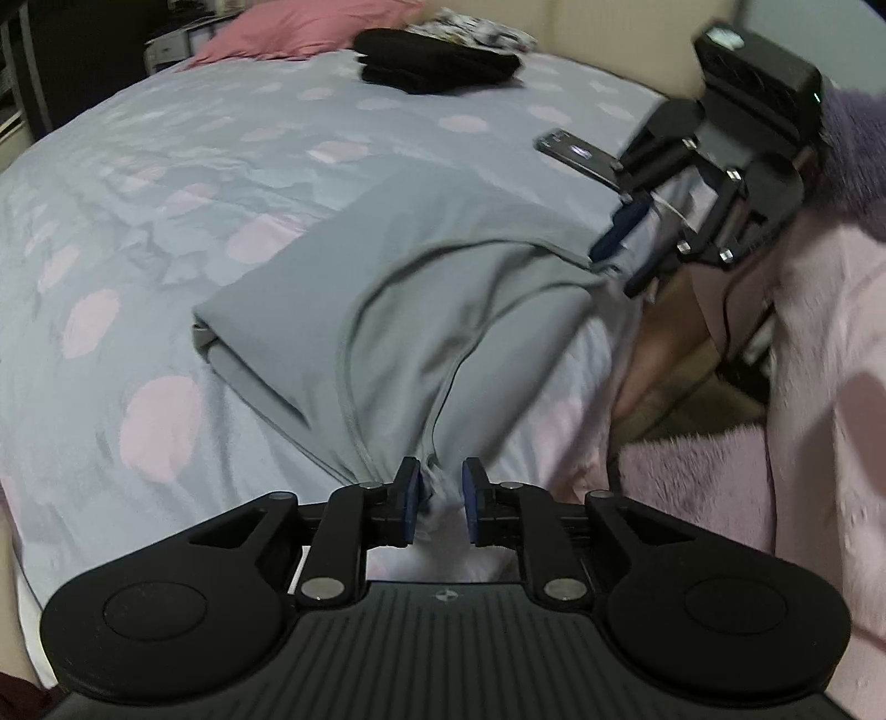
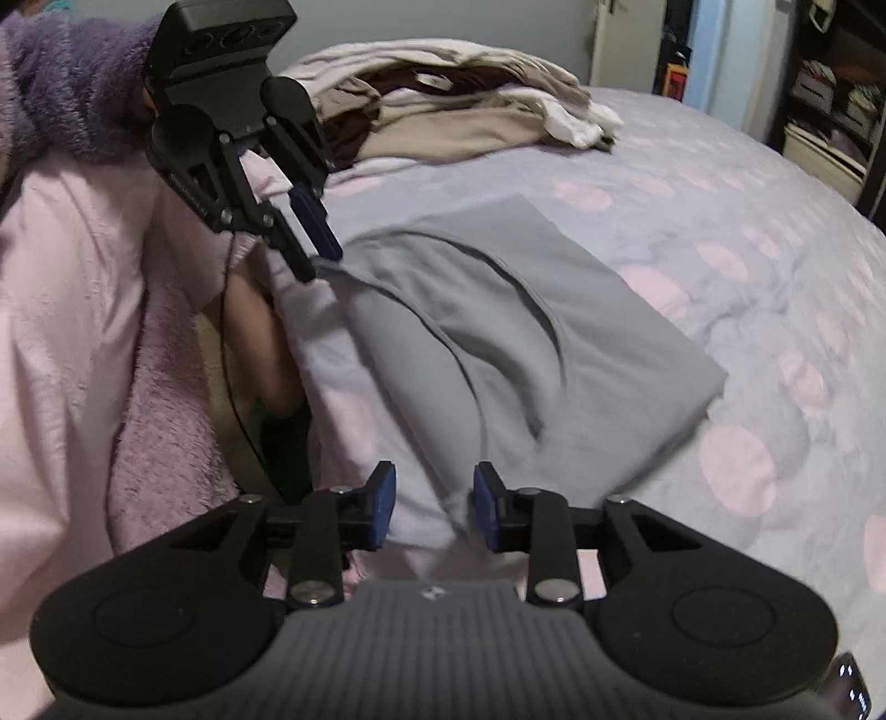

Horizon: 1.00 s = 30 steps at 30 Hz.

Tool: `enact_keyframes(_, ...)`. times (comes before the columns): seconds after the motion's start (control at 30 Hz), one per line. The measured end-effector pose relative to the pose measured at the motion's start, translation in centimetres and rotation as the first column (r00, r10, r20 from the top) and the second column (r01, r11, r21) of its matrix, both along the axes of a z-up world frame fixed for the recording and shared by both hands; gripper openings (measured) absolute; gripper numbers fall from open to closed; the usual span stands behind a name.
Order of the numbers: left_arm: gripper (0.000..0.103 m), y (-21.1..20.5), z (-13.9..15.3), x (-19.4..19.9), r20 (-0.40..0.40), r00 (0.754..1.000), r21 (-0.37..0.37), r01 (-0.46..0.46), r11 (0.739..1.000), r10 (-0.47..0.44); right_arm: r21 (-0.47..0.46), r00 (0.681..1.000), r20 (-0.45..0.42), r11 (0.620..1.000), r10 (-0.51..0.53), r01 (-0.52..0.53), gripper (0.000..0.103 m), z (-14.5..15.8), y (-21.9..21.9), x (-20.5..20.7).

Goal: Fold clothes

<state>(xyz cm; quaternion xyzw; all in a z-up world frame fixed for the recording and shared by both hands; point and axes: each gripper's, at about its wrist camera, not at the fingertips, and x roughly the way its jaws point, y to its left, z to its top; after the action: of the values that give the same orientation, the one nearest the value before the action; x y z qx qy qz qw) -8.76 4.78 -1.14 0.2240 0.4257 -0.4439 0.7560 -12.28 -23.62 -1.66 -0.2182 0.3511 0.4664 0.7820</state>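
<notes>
Shirt (image 1: 421, 288) folded on bed (image 1: 138, 183).
Left gripper (image 1: 440, 498) and right gripper (image 2: 432, 498) parted, corners loose between pads.

A folded garment (image 1: 421, 266) lies on the bed (image 1: 138, 183), clothes pile (image 2: 459, 105) behind.

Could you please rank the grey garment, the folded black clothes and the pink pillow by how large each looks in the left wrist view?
1. grey garment, clearly largest, though it also lies nearest the camera.
2. and 3. pink pillow and folded black clothes look alike; the pillow is cut off at the frame edge, so I won't rank them.
</notes>
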Motion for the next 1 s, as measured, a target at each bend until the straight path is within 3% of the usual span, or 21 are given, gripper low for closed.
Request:
enact_keyframes(0.1,0.02,-0.7,0.5,-1.3,0.015,0.998,0.014,0.06,0.998,-0.06,0.008,0.999,0.036,1.0,0.024,-0.024,0.038,0.6,1.1,-0.7)
enact_keyframes(0.27,0.021,-2.6,1.1,-2.7,0.148,0.986,0.02,0.075,0.997,-0.077,-0.048,0.991,0.131,0.999,-0.019,0.025,0.04,0.0,3.3,-0.6)
enact_keyframes(0.37,0.021,-4.0,0.7,-2.4,0.215,0.974,0.049,0.056,0.997,-0.066,-0.085,0.989,0.144,0.995,-0.04,0.053,0.037,-1.0,3.9,0.3)
enact_keyframes(0.47,0.021,-5.2,-0.5,-1.7,0.227,0.97,0.096,0.066,0.993,-0.087,-0.121,0.988,0.141,0.99,-0.059,0.076,0.031,-2.1,3.9,1.3)
enact_keyframes(0.6,0.021,-5.8,-2.1,-1.5,0.266,0.956,0.169,0.082,0.982,-0.125,-0.108,0.994,0.088,0.991,-0.068,0.078,0.017,-2.9,3.6,2.3)
enact_keyframes(0.77,0.011,-5.4,-2.3,-0.8,0.243,0.963,0.144,0.08,0.986,-0.114,-0.025,0.993,-0.014,0.992,-0.121,0.121,0.005,-2.0,2.1,3.2)
enact_keyframes(0.87,0.003,-4.7,-1.4,-0.4,0.215,0.972,0.102,0.076,0.992,-0.096,0.038,0.985,-0.085,0.987,-0.152,0.156,0.004,-1.2,0.8,3.6)
enact_keyframes(1.0,0.002,-3.7,0.0,-0.4,0.184,0.98,0.039,0.068,0.997,-0.074,0.082,0.978,-0.15,0.984,-0.145,0.158,0.004,-1.1,0.4,3.5)
